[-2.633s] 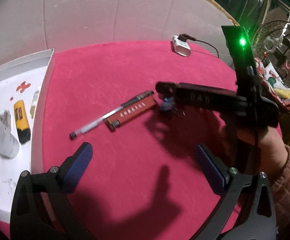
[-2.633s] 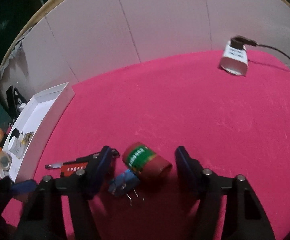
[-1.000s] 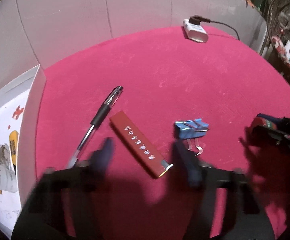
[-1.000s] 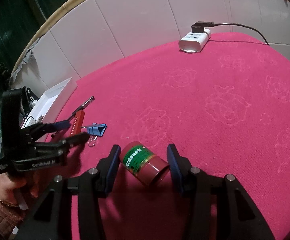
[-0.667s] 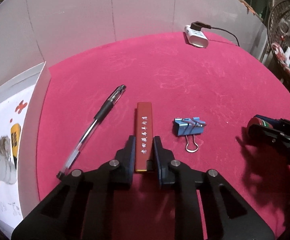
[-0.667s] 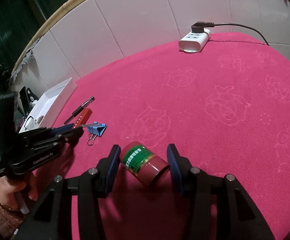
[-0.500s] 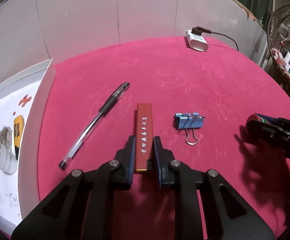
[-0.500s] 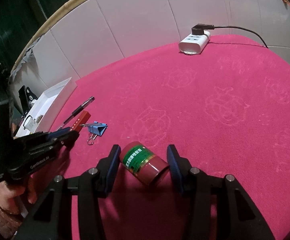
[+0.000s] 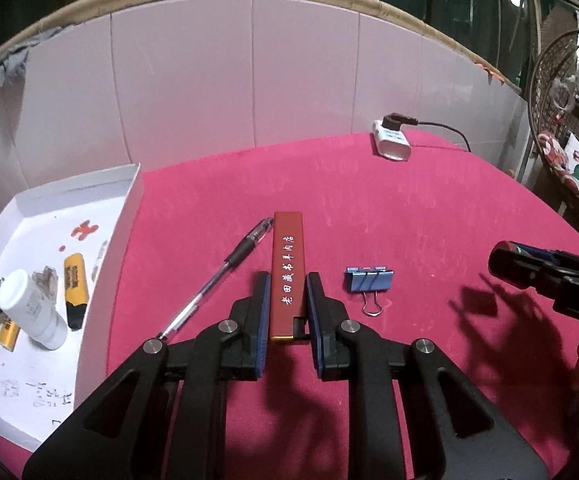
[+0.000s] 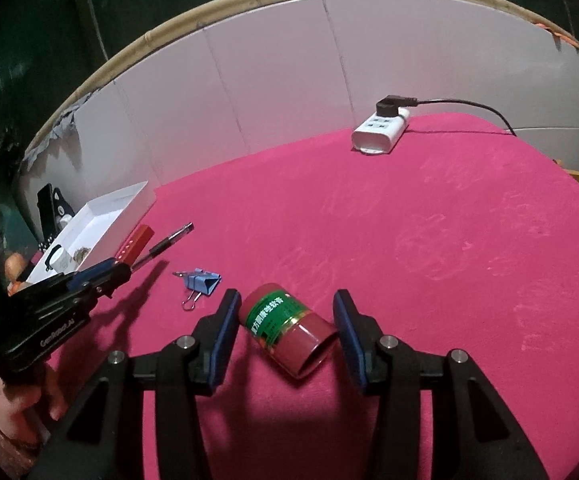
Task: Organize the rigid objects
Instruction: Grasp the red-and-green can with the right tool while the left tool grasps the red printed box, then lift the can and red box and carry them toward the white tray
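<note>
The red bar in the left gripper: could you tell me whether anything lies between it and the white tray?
Only the pen lies on the cloth between the red bar and the white tray; carried above it, nothing else visible blocks the way.

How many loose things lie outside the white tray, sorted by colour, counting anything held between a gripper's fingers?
Red: 2 (flat red bar with white lettering; round red tin with green label)
Blue: 1 (blue metal binder clip)
White: 1 (white plastic power strip)
Clear and black: 1 (clear plastic pen with black grip)
Total: 5
</note>
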### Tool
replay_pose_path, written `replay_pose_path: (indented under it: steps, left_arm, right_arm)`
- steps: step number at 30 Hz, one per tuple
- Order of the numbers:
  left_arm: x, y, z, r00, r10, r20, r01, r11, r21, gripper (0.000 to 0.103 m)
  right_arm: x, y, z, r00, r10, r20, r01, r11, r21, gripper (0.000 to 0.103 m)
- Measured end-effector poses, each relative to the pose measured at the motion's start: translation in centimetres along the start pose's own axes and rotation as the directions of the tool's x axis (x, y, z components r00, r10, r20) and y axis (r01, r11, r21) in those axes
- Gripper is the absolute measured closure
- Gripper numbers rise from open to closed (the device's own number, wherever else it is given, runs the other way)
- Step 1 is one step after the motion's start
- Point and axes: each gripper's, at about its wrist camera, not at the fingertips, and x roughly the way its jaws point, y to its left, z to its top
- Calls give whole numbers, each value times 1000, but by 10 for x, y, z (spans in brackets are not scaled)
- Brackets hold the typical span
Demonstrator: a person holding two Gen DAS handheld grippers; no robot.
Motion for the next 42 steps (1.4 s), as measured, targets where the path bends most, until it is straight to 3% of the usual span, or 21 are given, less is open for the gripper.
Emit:
replay_pose_path:
  steps: [9,17,32,42]
  left_arm:
    - [-16,2,-2,994,67,92,-65,997,-29,86]
    - [-27,4,-4,986,77,149,-71,996,-46,86]
    - [-49,6,-10,958,111,265,-96,993,-70,86]
    - [-54,9,-12,955,109,275,-88,992,-89,86]
  right_arm:
    - [-12,1,-1,996,-39,75,40,999,-5,56]
    - [-22,11,-3,985,-87,147,96,994,-54,56]
    - [-51,49,-18,922,-154,355,234,953,-195,56]
    - [-53,46,-15,915,-154,373,233,956,-178,56]
